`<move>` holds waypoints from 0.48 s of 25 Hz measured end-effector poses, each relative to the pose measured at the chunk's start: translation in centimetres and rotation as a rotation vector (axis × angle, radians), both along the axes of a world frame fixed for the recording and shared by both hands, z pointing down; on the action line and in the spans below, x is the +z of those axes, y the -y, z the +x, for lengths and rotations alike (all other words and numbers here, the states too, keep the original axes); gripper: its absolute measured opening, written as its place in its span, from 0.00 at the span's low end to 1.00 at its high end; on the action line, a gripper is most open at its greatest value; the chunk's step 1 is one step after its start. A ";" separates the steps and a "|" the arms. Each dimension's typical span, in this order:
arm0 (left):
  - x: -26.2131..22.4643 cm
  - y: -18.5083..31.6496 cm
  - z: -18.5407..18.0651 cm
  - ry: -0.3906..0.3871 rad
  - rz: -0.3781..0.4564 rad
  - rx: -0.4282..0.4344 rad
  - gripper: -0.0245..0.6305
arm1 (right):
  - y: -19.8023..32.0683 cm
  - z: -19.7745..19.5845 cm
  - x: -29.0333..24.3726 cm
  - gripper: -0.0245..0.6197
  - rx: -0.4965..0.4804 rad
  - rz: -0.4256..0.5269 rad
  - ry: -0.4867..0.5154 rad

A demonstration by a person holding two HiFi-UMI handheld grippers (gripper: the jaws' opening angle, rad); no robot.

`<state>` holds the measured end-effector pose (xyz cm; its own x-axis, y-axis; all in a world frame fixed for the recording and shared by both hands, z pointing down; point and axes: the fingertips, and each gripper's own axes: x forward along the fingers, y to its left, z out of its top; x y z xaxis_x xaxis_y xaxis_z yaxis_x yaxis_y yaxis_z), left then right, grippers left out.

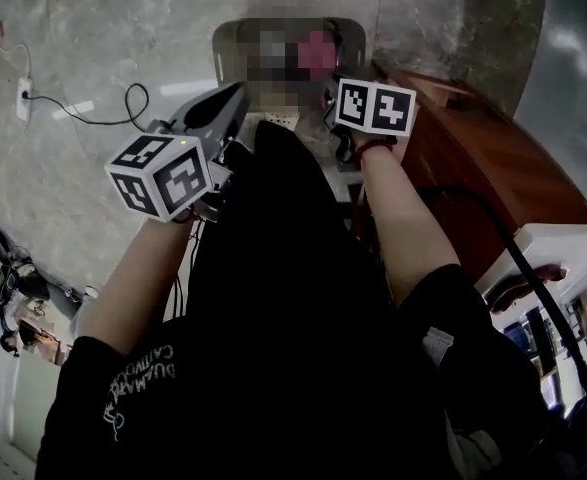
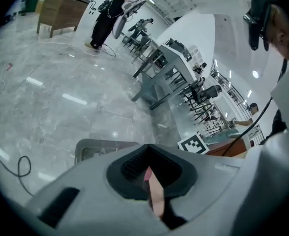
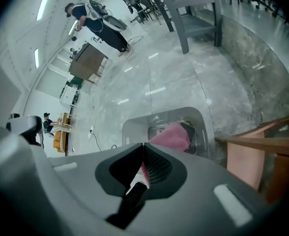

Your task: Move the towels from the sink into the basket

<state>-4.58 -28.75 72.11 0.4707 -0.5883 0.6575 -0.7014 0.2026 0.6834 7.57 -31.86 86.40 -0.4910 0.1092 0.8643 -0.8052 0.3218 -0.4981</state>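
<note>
A grey plastic basket (image 1: 235, 38) stands on the marble floor below my hands, with a pink towel (image 1: 319, 52) lying in it. The basket (image 3: 134, 127) and pink towel (image 3: 171, 136) also show past the jaws in the right gripper view. A black towel (image 1: 273, 218) hangs between both grippers, above the basket. My left gripper (image 1: 237, 94) is shut, with a pinkish strip and black cloth (image 2: 171, 220) pinched between its pads. My right gripper (image 1: 331, 92) is shut too, with a pale strip and black cloth (image 3: 129, 205) in its jaws. The towel merges with the person's black shirt lower down.
A brown wooden cabinet (image 1: 473, 168) stands close to the right of the basket. A black cable (image 1: 123, 108) runs across the floor to a wall socket (image 1: 23, 96) on the left. Grey desks (image 2: 159, 77) and a standing person (image 2: 110, 14) are far off.
</note>
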 end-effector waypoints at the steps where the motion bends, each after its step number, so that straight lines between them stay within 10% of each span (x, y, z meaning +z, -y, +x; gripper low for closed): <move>1: 0.7 -0.5 0.0 0.010 -0.018 0.005 0.04 | -0.5 0.2 0.6 0.07 -0.004 -0.014 -0.001; 12: 5.5 -3.0 2.0 -0.045 -0.169 0.117 0.04 | -2.5 0.6 4.8 0.07 -0.014 -0.063 0.049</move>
